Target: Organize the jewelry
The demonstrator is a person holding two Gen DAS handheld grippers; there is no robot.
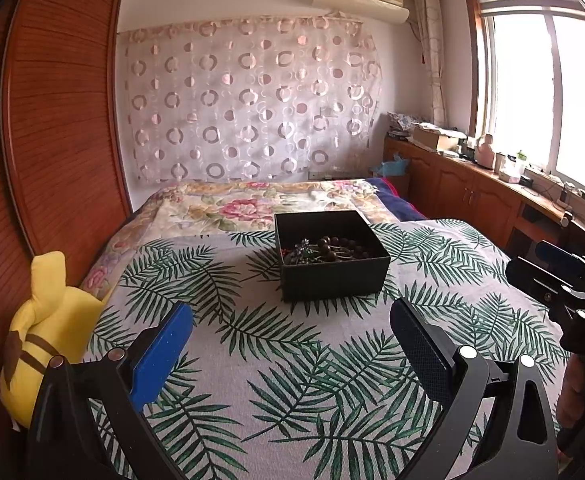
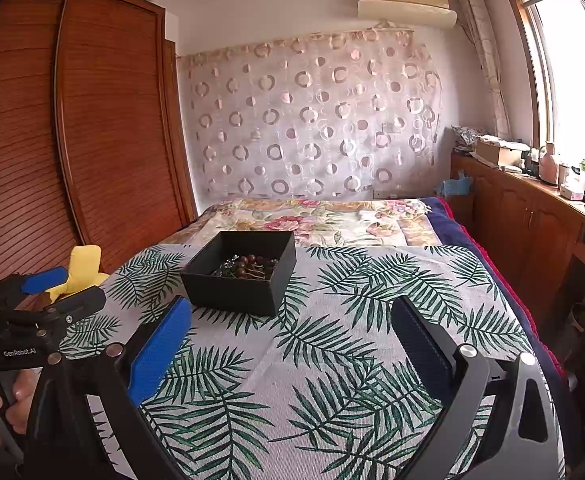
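Both tools, left [image 1: 292,332] and right [image 2: 292,332], hover wide open and empty over a leaf-print bedspread [image 1: 292,360] near a black box [image 1: 332,276] (beads [image 1: 340,248] inside).

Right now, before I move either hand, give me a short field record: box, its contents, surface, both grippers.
box: black box, open top, no lid in view
contents: brown bead string and a smaller dark tangled piece, inside the box
surface: leaf-print cloth on the bed; box sits on it
left gripper: jaws wide open, empty, short of the box
right gripper: jaws wide open, empty, short of the box
beside bed: yellow plush toy at the left edge
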